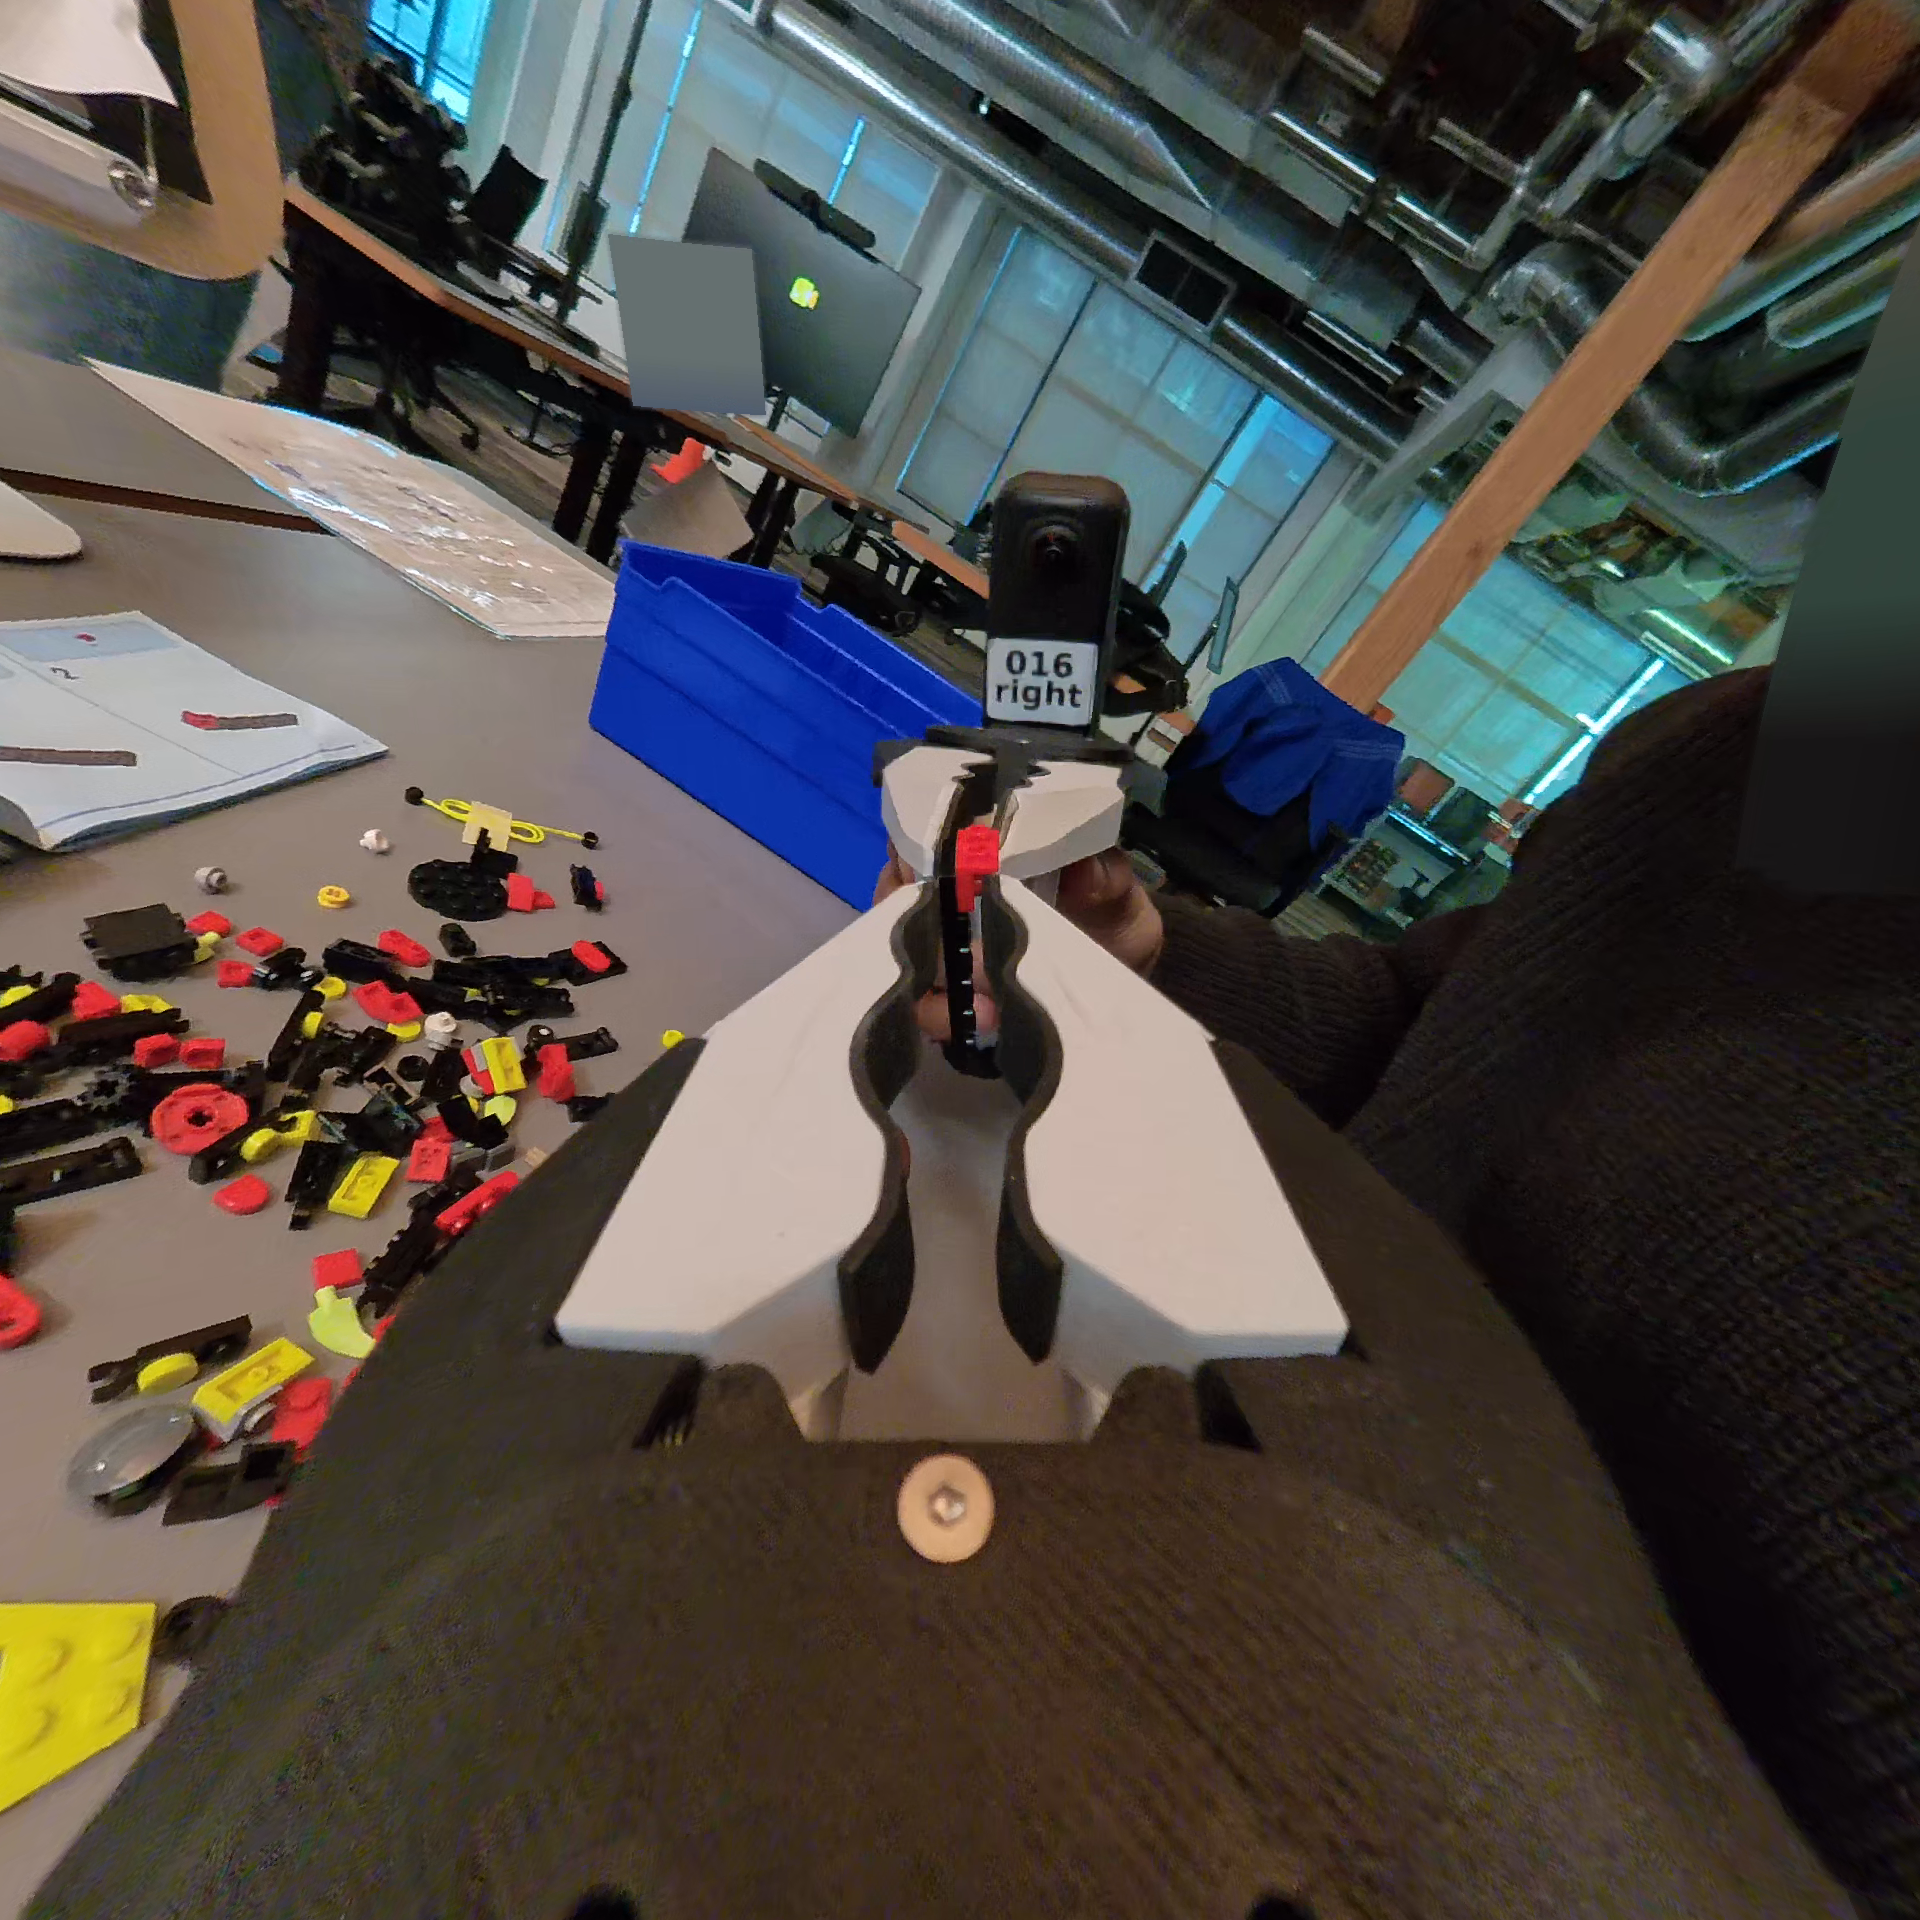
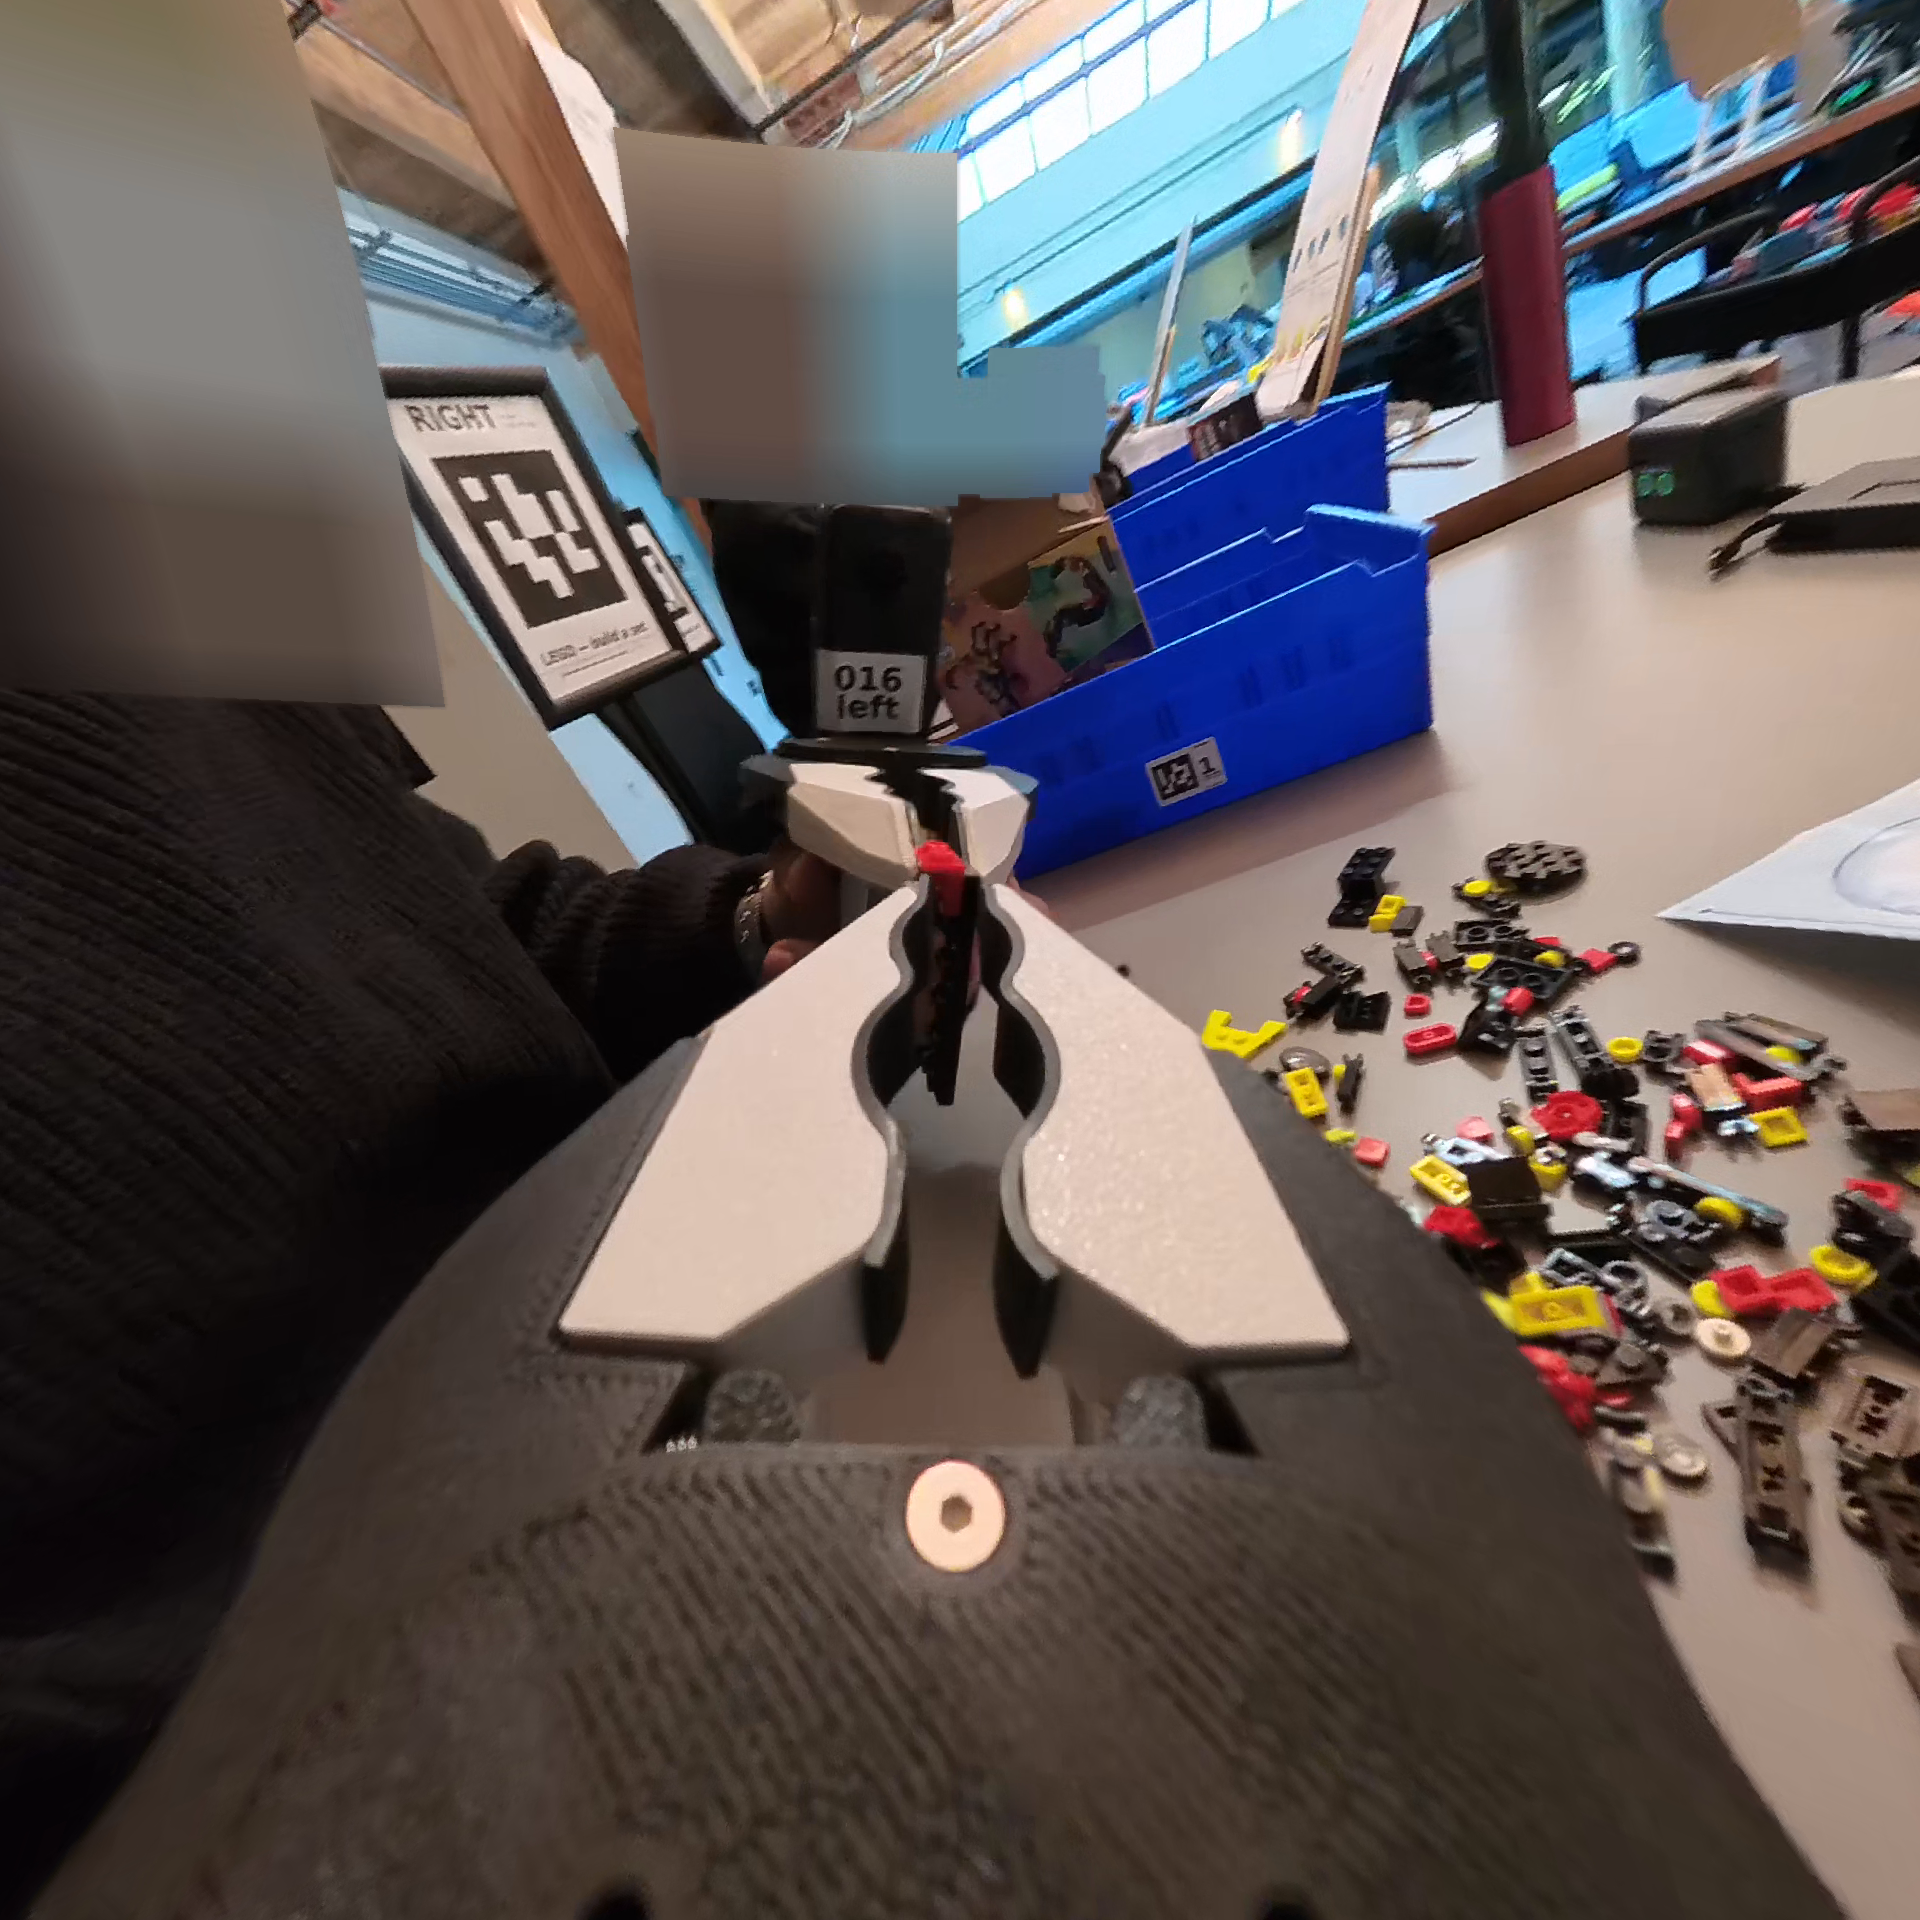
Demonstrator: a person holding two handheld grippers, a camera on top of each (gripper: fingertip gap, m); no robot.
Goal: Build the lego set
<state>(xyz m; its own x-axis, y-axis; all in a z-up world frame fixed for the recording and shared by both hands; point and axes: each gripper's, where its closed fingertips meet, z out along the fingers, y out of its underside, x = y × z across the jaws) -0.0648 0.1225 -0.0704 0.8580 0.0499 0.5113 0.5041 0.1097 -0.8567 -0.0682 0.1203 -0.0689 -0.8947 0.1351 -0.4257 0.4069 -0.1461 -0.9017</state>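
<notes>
A long black lego strip (image 1: 966, 987) with a small red piece (image 1: 975, 860) at its upper end stands upright in the air between my two grippers, which meet tip to tip. My left gripper (image 1: 961, 909) is shut on the strip. My right gripper (image 1: 977, 826) faces it and closes on the same strip by the red piece. In the right wrist view the strip (image 2: 945, 997) and red piece (image 2: 938, 860) sit between my right gripper's tips (image 2: 951, 904), with the left gripper (image 2: 920, 826) opposite. Exactly where each pad touches is hidden.
Several loose black, red and yellow lego pieces (image 1: 343, 1070) lie on the grey table (image 1: 665, 894), also in the right wrist view (image 2: 1621, 1143). An open instruction booklet (image 1: 156, 717) and a blue bin (image 1: 769, 696) stand behind. A person's dark sleeve (image 1: 1558, 1091) is on the right. The grippers are tip to tip, or close to it.
</notes>
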